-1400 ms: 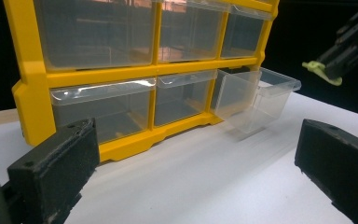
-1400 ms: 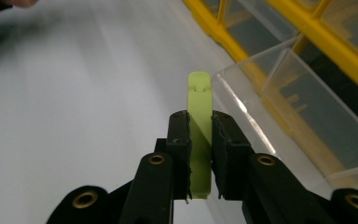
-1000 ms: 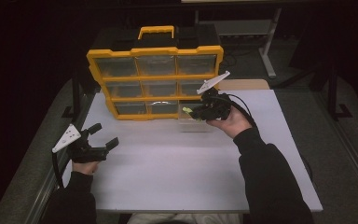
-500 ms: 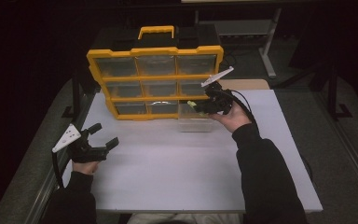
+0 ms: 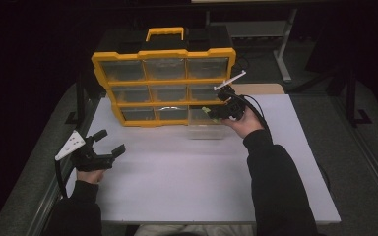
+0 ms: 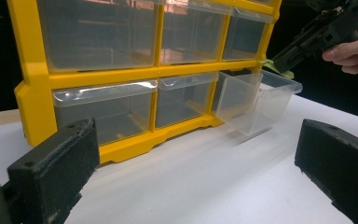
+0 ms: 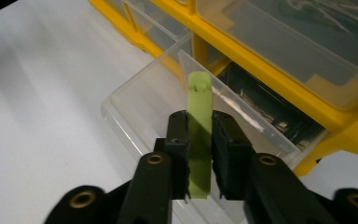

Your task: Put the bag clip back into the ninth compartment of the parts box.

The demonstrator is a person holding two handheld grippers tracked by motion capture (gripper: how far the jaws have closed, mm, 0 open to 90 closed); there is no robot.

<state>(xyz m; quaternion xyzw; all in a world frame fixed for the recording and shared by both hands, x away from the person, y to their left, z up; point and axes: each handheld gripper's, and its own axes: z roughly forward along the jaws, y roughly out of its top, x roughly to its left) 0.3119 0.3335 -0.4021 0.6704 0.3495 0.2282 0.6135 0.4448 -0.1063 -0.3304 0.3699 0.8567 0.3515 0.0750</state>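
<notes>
One drawer (image 7: 168,107) stood pulled out at mid-frame and I held the green piece (image 7: 199,135) clamped in my right gripper (image 7: 199,154) just over it, jaws just easing but not yet letting go, while my left gripper (image 5: 109,142) waited apart at lower left.

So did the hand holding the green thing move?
Yes. The right gripper with the green piece went down and a bit left against the yellow organizer, over its pulled-out clear drawer.

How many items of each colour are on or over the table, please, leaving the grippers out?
Yellow: 1, the drawer organizer
Clear: 1, the pulled-out drawer
Green: 1, the flat piece over that drawer
Total: 3
</notes>
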